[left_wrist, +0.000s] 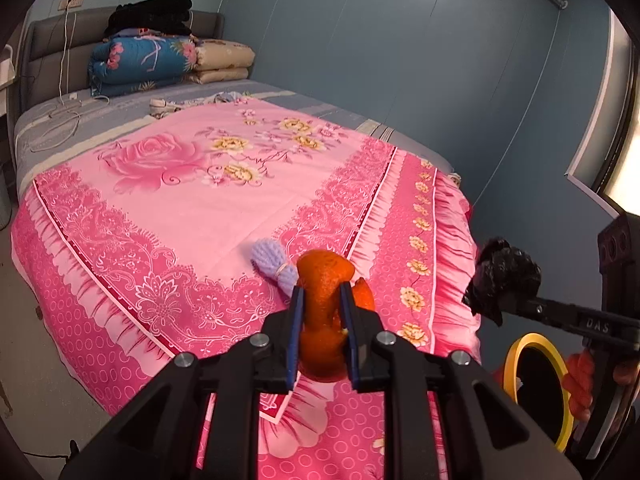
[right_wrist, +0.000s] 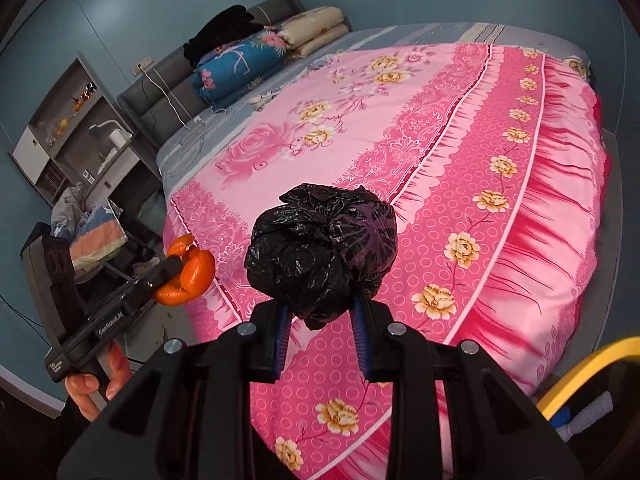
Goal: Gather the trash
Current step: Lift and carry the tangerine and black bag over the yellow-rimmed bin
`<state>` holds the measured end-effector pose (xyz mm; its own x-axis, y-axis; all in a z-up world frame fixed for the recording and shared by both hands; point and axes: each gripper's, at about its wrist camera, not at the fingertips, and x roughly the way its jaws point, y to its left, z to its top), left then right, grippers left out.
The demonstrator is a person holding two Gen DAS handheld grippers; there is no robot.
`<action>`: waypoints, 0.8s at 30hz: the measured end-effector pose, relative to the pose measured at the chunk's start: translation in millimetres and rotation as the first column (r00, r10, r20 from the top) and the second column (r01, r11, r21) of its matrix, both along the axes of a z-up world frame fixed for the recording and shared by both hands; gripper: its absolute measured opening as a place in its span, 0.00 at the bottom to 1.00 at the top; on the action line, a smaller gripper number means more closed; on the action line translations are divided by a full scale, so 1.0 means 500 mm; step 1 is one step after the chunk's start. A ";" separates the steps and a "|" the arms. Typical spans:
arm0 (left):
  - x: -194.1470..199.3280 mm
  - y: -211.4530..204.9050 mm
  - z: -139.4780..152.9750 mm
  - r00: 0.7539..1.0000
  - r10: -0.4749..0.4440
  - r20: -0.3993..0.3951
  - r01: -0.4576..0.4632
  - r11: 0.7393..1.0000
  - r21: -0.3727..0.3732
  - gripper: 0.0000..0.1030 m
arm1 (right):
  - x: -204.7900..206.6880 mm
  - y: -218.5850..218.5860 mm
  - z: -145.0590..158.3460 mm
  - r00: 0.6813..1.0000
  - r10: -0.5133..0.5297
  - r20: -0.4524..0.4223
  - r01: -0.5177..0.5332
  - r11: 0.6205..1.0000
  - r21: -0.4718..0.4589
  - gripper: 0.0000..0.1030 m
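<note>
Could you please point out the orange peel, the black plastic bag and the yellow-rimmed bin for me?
orange peel point(left_wrist: 324, 276): left wrist view, upper curl of the peel.
black plastic bag point(right_wrist: 320, 240): right wrist view, middle of the crumpled bundle.
yellow-rimmed bin point(left_wrist: 516, 350): left wrist view, left side of its rim.

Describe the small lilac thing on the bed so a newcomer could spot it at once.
Start at the pink bedspread and go to its near patterned border. There, just behind the orange peel in the left gripper, lies a lilac yarn bundle, tied at its middle, the only purple item there.
</note>
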<state>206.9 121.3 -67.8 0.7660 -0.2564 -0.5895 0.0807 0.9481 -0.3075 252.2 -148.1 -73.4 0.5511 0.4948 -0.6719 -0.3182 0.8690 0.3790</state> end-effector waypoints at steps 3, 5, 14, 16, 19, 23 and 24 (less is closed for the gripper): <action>-0.017 -0.015 0.022 1.000 -0.006 0.020 0.006 1.000 -0.007 0.16 | -0.037 -0.026 0.016 1.000 -0.011 0.024 0.011 1.000 0.019 0.26; -0.028 -0.026 0.035 0.999 -0.014 0.033 0.014 1.000 -0.010 0.16 | -0.060 -0.042 0.027 0.999 -0.026 0.045 0.025 0.999 0.023 0.26; -0.074 -0.091 0.087 0.994 -0.062 0.086 0.062 0.998 -0.003 0.16 | -0.133 -0.127 0.068 0.991 -0.093 0.097 0.088 0.994 0.060 0.26; -0.082 -0.104 0.098 0.993 -0.073 0.096 0.074 0.997 -0.003 0.16 | -0.145 -0.145 0.077 0.988 -0.109 0.108 0.102 0.992 0.069 0.26; -0.095 -0.127 0.115 0.988 -0.099 0.115 0.100 0.995 -0.002 0.16 | -0.164 -0.173 0.090 0.984 -0.128 0.127 0.118 0.989 0.084 0.26; -0.114 -0.159 0.140 0.981 -0.131 0.145 0.131 0.991 0.014 0.16 | -0.184 -0.206 0.108 0.977 -0.150 0.152 0.137 0.986 0.098 0.26; -0.120 -0.170 0.147 0.978 -0.143 0.152 0.142 0.990 0.016 0.16 | -0.186 -0.209 0.110 0.976 -0.153 0.154 0.139 0.985 0.099 0.26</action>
